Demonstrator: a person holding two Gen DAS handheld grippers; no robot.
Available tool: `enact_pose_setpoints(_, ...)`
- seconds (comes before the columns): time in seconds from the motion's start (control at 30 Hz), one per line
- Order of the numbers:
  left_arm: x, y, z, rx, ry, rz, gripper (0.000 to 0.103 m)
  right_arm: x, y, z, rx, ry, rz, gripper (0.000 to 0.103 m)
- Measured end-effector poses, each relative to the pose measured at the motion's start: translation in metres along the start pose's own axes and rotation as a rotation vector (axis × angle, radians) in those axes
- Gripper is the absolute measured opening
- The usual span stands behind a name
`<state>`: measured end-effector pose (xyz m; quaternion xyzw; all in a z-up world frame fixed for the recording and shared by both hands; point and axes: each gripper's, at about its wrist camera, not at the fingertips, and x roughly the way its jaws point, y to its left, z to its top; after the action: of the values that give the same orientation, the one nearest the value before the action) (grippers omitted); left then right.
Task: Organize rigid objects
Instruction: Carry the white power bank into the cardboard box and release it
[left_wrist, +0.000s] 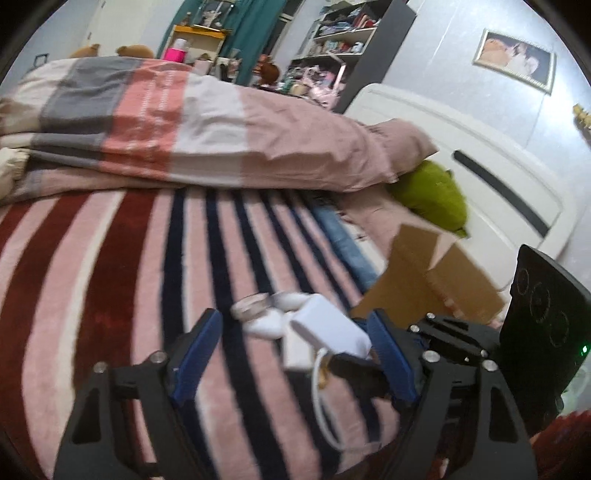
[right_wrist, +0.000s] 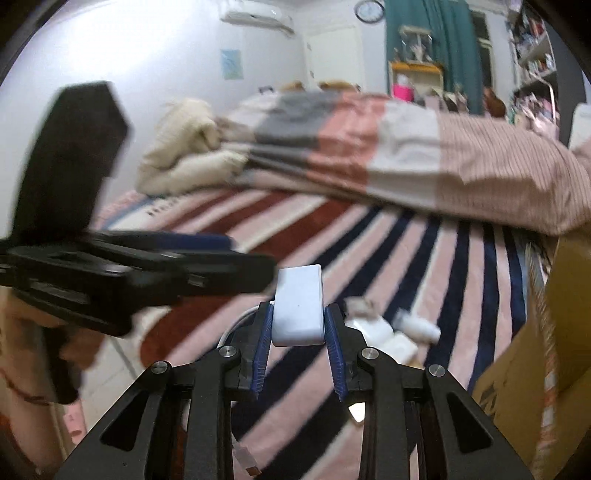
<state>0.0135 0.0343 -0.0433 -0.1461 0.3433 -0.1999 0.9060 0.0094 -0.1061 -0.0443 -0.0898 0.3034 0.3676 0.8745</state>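
Striped blanket (left_wrist: 122, 258): lay spread beneath and ahead of both pairs of fingers, in red, pink, white and navy bands.
Folded duvet (left_wrist: 207, 133): lay piled well beyond the fingertips, across the far side of the blanket.
Cardboard box (left_wrist: 436, 280): stood to the right of the left gripper's fingers, flaps up; in the right wrist view it lay at the far right of the right fingers.
Left gripper (left_wrist: 295, 332): blue-padded jaws stood partly open and gripped nothing; the white adapter hung in the gap between them without visible pad contact.
Right gripper (right_wrist: 298, 325): jaws were closed on the white adapter, one blue pad pressed to each of its side faces.
White power adapter (right_wrist: 298, 306): was clamped between the right fingertips, raised clear of the blanket, its white cable (left_wrist: 321, 402) looped below.
Small white items (right_wrist: 388, 332): lay on the blanket just ahead and right of the right fingertips; blur hid their kind.
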Motion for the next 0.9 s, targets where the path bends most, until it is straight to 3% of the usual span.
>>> enact_pose_setpoints(0.3,0.012,-0.051,0.039,0.077,0.008,-0.153,0.038,-0.039,-0.012,0.016,-0.012,-0.107,-0.026,0.024)
enact_pose_setpoints(0.63,0.064,-0.136,0.074,0.211,0.079,-0.221,0.037,-0.088,-0.075,0.011,0.088,-0.169,-0.133,0.024)
enact_pose_setpoints(0.9,0.125,-0.193,0.082,0.282,0.183,-0.283,0.033,-0.120,-0.137,-0.012,0.209,-0.149,-0.227,0.023)
